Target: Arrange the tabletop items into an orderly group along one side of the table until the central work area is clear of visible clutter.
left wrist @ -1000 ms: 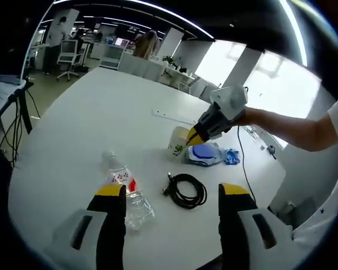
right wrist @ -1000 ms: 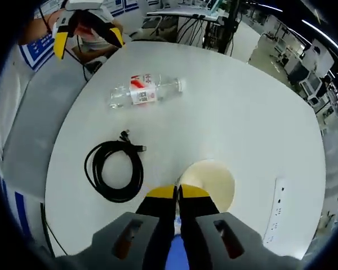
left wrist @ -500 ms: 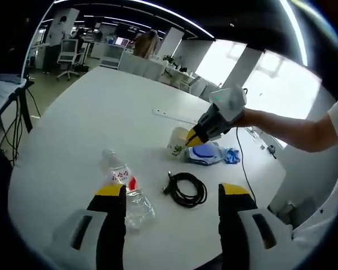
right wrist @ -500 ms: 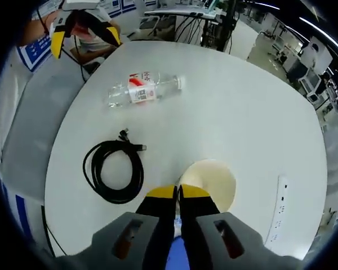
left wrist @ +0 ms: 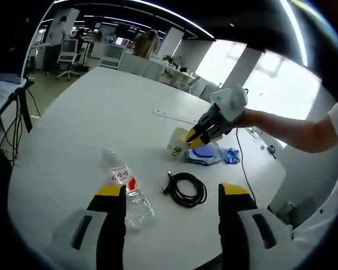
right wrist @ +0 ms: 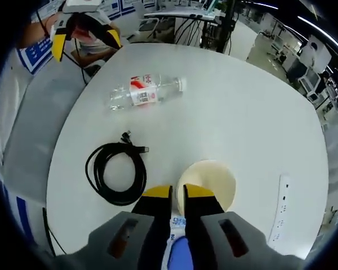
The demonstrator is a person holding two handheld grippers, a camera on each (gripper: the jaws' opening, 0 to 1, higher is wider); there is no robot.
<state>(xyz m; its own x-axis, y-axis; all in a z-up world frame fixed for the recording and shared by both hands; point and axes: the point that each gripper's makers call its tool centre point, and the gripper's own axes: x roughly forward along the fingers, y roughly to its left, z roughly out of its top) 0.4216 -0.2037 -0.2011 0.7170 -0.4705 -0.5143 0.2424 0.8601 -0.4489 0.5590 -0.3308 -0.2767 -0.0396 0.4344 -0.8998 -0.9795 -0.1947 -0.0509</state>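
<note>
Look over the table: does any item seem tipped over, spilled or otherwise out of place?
The clear plastic bottle lies on its side rather than upright, near the coiled black cable. Nothing looks spilled.

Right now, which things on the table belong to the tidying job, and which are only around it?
For the job: plastic bottle, coiled black cable, paper cup, blue packet, white power strip.

Only around: office chair, desks with plants, tripod.
</note>
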